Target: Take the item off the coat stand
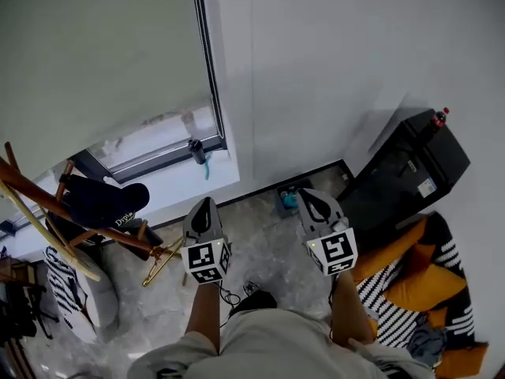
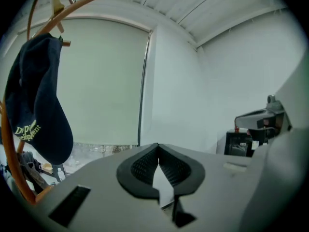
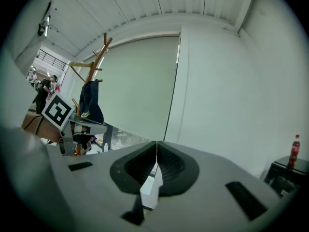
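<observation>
A dark navy cap [image 1: 102, 202] with pale lettering hangs on a peg of the wooden coat stand [image 1: 47, 200] at the left. In the left gripper view the cap [image 2: 36, 100] hangs at the upper left, apart from my jaws, under a curved arm of the stand [image 2: 72, 6]. My left gripper [image 1: 203, 210] is shut and empty, to the right of the cap. My right gripper [image 1: 314, 202] is also shut and holds nothing, further right. From the right gripper view the stand [image 3: 96, 57] and cap [image 3: 90, 100] are far off to the left, behind the left gripper [image 3: 60, 112].
A black cabinet [image 1: 410, 164] with a red bottle [image 1: 439, 118] on top stands at the right. Orange and striped cushions [image 1: 410, 283] lie below it. A gold hanger [image 1: 162, 259] hangs low on the stand, and a striped bag [image 1: 63, 287] sits at its foot. White wall and a blind ahead.
</observation>
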{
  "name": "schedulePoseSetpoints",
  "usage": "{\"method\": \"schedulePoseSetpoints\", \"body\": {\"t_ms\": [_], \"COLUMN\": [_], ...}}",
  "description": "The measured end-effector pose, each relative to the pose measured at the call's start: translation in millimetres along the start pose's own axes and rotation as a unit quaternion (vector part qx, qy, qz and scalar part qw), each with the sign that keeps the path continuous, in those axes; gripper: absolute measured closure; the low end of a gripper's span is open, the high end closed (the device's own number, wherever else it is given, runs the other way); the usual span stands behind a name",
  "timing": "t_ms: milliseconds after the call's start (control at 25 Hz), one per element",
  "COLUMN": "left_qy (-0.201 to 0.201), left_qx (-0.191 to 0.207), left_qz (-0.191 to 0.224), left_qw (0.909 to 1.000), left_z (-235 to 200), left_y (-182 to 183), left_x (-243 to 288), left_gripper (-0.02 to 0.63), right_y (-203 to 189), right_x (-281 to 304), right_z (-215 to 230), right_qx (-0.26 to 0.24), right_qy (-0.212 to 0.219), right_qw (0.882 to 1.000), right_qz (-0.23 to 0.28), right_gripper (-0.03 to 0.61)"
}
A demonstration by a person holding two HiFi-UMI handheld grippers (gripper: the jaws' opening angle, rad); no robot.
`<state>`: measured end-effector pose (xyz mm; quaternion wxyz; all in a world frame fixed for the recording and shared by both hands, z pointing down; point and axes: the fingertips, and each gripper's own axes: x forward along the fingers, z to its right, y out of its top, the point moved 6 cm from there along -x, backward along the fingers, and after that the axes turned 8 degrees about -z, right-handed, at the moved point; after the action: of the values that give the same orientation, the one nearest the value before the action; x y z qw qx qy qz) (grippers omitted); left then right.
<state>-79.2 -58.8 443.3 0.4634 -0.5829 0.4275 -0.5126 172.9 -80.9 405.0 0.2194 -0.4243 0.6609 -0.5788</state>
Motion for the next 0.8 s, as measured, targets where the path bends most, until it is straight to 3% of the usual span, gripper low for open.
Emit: {"method": "schedulePoseSetpoints", "body": {"t_ms": [320, 520, 640, 800], "left_qy": [0.051, 0.116, 0.185, 0.284], "left_qx": [-0.017, -0.018, -0.022, -0.037], "left_qz": [0.008, -0.008, -0.019, -0.019], "left_qw": [0.9985, 0.9931, 0.9822, 0.9580], "left_z": [-34, -51, -67, -80], "left_y": [19, 13, 15, 25], "left_x": [53, 75, 89, 82], "left_gripper": [0.603, 0.603, 0.603, 0.603], "right_y": [38, 39, 47, 64], "right_x": [113, 184, 239, 286], "right_z": [-1, -3, -8, -20], "right_qx": [-0.028, -0.032, -0.037, -0.069], "right_qy": [0.107, 0.191, 0.266, 0.356], "right_qw": [0.993, 0.980, 0.962, 0.928], "right_qz": [0.035, 0.046, 0.058, 0.082], "right_gripper": [0.572, 0.572, 0.572, 0.572]}}
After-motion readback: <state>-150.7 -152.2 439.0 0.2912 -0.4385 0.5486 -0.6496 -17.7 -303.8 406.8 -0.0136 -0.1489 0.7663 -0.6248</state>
